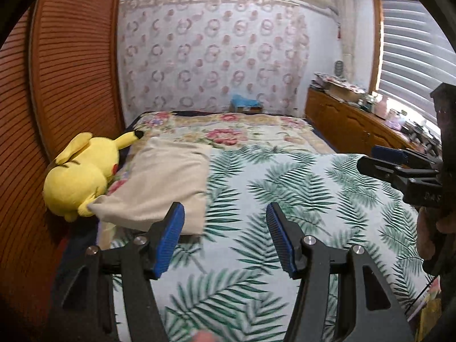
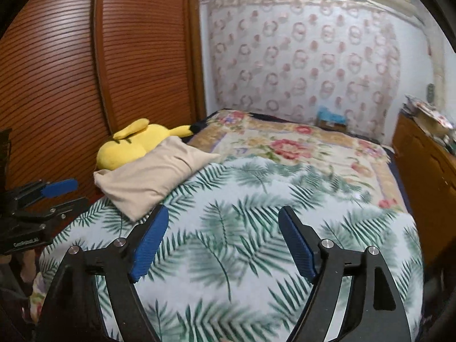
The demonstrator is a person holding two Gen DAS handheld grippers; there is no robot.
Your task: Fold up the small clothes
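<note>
A beige folded cloth (image 1: 168,182) (image 2: 154,176) lies flat on the palm-leaf bed sheet (image 1: 285,185) (image 2: 242,199), at its left side beside a yellow plush toy (image 1: 79,176) (image 2: 131,145). My left gripper (image 1: 225,211) hovers over the sheet just right of the cloth's near corner, open, with nothing between its blue pads. It also shows at the left edge of the right wrist view as the left gripper (image 2: 78,192). My right gripper (image 2: 223,212) is open and empty above the sheet's middle. In the left wrist view the right gripper (image 1: 376,159) enters from the right edge.
Slatted wooden wardrobe doors (image 1: 71,71) (image 2: 85,71) run along the bed's left side. A floral blanket (image 1: 228,134) (image 2: 299,148) covers the far half of the bed. A wooden cabinet (image 1: 347,119) (image 2: 421,165) with clutter stands on the right under a window blind (image 1: 413,42).
</note>
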